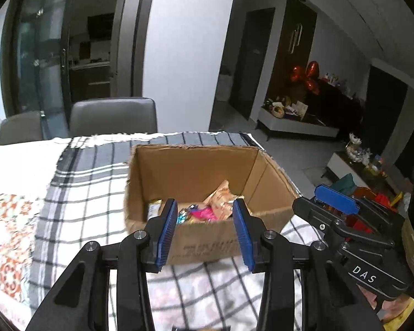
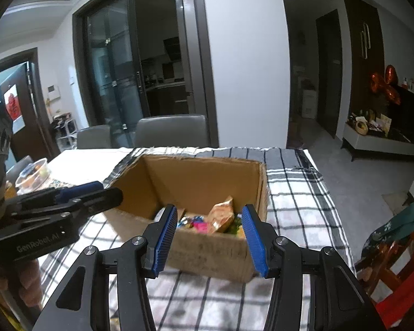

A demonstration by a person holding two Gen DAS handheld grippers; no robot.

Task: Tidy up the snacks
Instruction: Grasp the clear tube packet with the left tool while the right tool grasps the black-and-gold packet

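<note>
Right gripper (image 2: 209,215) hangs over the near edge of the cardboard box (image 2: 196,179), blue pads apart w/ nothing between them. Box sits open on a checked cloth (image 2: 295,201); inside, a tan snack packet (image 2: 220,215) leans upright, pink wrapper (image 2: 200,225) just beside it at 9 o'clock. Left gripper (image 2: 96,190) pokes in from 9 o'clock, tips near the box's left wall; its jaw gap can't be read. Clear tub (image 2: 33,175) further out at 9. Grey chairs (image 2: 171,131) at 12.

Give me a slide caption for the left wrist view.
Left gripper open and empty before a cardboard box of snacks.
</note>
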